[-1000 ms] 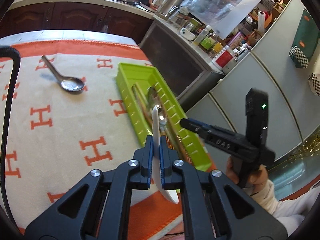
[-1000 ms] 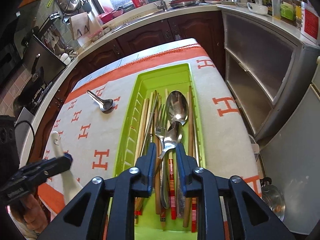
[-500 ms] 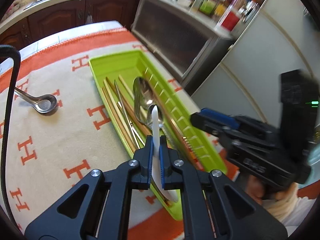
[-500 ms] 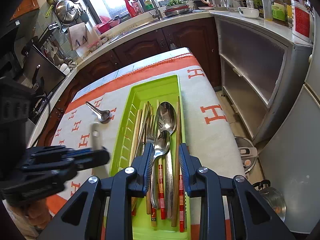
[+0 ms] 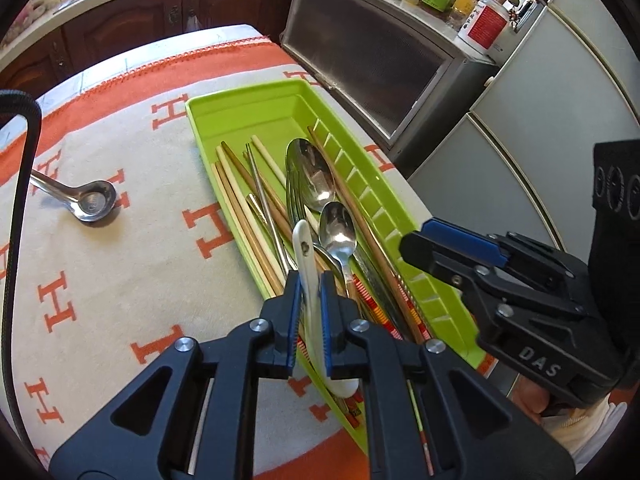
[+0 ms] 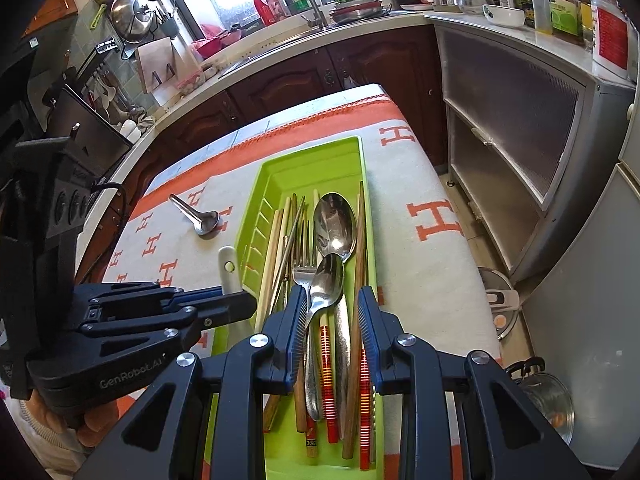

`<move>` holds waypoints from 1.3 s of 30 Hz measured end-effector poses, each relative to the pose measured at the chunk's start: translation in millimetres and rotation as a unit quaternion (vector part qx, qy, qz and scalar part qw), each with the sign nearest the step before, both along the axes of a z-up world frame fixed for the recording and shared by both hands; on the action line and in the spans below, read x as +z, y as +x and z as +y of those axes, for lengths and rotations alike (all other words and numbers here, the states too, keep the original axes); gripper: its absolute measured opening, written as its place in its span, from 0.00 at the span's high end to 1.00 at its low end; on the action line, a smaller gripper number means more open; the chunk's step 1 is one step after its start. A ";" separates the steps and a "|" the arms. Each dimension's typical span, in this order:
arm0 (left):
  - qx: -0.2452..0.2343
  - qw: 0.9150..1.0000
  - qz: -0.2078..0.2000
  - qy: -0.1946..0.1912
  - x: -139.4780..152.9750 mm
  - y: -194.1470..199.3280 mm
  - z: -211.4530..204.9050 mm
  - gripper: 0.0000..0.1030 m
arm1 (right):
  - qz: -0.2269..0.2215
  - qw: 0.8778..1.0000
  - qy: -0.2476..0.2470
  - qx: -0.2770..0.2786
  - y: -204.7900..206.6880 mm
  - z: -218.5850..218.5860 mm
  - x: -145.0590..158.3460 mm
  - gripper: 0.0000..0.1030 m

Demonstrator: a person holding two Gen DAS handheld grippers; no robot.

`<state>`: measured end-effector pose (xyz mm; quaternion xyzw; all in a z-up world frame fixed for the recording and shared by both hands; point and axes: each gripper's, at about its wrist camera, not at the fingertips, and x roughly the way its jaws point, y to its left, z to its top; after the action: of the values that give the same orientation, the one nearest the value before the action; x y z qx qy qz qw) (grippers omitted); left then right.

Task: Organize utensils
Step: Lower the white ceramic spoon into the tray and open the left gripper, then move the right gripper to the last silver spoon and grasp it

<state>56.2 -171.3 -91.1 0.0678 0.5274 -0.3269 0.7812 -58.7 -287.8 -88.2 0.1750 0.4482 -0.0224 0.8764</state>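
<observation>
Left gripper (image 5: pixel 308 280) clenches white ceramic spoon (image 5: pixel 305 276) above green plastic tray (image 5: pixel 256 100) for depositing; right gripper (image 6: pixel 330 312) spread, empty.

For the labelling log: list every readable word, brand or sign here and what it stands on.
"DAS": on the right hand-held gripper.
"GenRobot.AI": on the left hand-held gripper.
"H", repeated in orange: on the cloth.
Red label on the white jar: too blurred to read.
Green bottle label: too small to read.
</observation>
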 end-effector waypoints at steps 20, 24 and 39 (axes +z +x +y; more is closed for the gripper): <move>0.052 0.998 -0.020 -0.031 38.5 -20.0 61.0 0.85 | -0.014 1.000 -0.013 0.021 -6.9 29.5 23.2 0.71; 0.065 0.997 -0.022 -0.027 41.9 -27.1 83.6 0.85 | -0.015 0.999 -0.012 0.038 -7.2 43.7 28.0 0.71; 0.163 0.986 -0.026 -0.018 50.3 -6.5 183.2 0.85 | -0.011 0.990 -0.030 0.140 51.4 119.8 38.6 0.69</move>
<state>49.7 11.9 -40.8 -0.0244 0.5052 -0.2029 0.8385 -7.3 -168.0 -49.6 0.0848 0.4579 0.0888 0.8805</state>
